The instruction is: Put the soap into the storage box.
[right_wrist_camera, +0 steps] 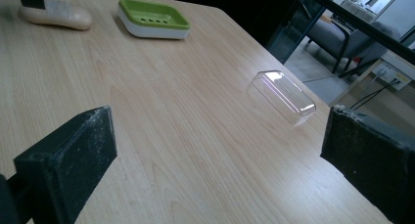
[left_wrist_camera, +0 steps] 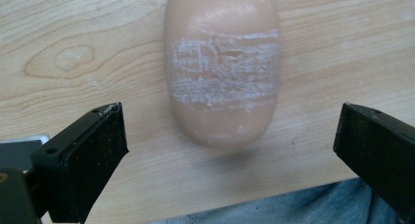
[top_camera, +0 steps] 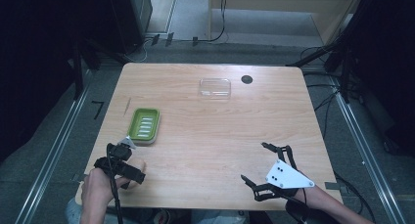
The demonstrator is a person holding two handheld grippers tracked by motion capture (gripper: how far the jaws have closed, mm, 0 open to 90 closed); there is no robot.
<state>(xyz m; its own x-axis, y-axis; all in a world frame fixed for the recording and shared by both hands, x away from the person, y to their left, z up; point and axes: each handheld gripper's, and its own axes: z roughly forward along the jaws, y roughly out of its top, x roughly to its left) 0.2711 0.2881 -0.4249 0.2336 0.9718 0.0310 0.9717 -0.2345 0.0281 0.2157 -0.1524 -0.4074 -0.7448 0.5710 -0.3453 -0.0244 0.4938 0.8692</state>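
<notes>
My left hand-held gripper (left_wrist_camera: 230,150) hangs wide open over the soap (left_wrist_camera: 222,67), which lies flat on the table (top_camera: 210,136) near its front left edge, untouched between the jaws. My right hand-held gripper (top_camera: 254,163) is wide open too, holding nothing. The green dish (top_camera: 143,125) sits just beyond the soap; the clear lid (top_camera: 215,87) lies farther back.

Wooden table (top_camera: 205,150): soap (left_wrist_camera: 222,62), dish (top_camera: 143,125), lid (top_camera: 215,88).
</notes>
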